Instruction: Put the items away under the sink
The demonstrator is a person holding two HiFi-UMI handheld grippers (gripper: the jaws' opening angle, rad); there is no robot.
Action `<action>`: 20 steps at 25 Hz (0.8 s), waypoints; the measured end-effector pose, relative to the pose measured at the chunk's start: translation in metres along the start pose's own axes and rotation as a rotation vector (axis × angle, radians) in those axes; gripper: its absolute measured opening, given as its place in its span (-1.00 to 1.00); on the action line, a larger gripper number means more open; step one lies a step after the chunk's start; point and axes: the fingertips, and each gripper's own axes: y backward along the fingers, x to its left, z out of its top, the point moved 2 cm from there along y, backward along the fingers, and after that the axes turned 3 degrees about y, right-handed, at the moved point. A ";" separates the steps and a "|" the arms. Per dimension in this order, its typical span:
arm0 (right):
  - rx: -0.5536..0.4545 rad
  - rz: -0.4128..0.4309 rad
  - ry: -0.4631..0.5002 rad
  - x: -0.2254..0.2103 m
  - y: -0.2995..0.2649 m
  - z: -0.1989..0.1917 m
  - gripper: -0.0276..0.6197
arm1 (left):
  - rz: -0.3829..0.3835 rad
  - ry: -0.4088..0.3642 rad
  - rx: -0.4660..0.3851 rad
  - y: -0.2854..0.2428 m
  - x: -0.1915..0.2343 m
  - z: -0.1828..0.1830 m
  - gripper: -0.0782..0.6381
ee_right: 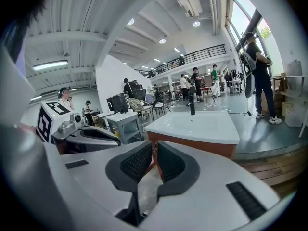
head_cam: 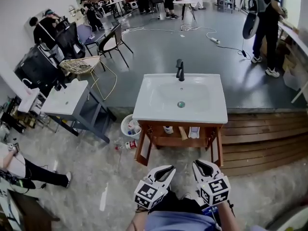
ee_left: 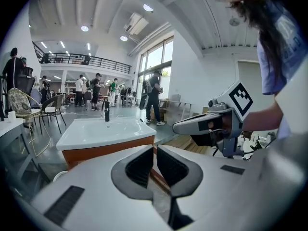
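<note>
Nearest, low against the person's body, the grey left gripper [ee_left: 155, 153] and the grey right gripper [ee_right: 155, 150] sit side by side, each with its marker cube. Both have their black ribbed jaws drawn together to a thin slit with nothing between them, and both point towards the vanity from well back.

On the open wooden shelf [head_cam: 159, 141] under the white rectangular sink basin [head_cam: 211, 113] stand a few things: a small white bottle [head_cam: 168, 129] towards the left, a leaning brown stick-like item [head_cam: 183, 133] in the middle, and a second white bottle [head_cam: 194, 132] to the right. These look already stored, though they are too small to identify further.

Left of the brown wooden cabinet frame [head_cam: 143, 150], a round white bucket [head_cam: 129, 124] sits on the floor with contents I cannot make out. Just nearer than it lies a small red-capped bottle [head_cam: 130, 145]. Those may be what remains to put away, so I judge the task partly done, with the next pickup not yet begun.

On the basin's far edge is a black faucet [head_cam: 180, 70]. A stepped wooden platform [head_cam: 260, 134] runs off to the right, and a grey side table [head_cam: 62, 102] stands well to the left. People are at the far end of the hall.
</note>
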 end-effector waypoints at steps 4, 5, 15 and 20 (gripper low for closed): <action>0.007 -0.006 0.024 0.012 0.005 -0.005 -0.78 | 0.010 -0.011 0.013 0.013 -0.007 -0.001 -0.73; 0.012 -0.003 0.036 0.015 0.005 -0.007 -0.78 | 0.015 -0.008 0.017 0.016 -0.008 -0.003 -0.73; 0.031 0.065 0.040 0.081 0.005 -0.024 -0.79 | 0.035 -0.021 0.051 0.081 -0.021 -0.026 -0.73; 0.036 0.082 0.097 0.135 0.015 -0.031 -0.79 | 0.060 -0.005 0.031 0.128 -0.024 -0.044 -0.73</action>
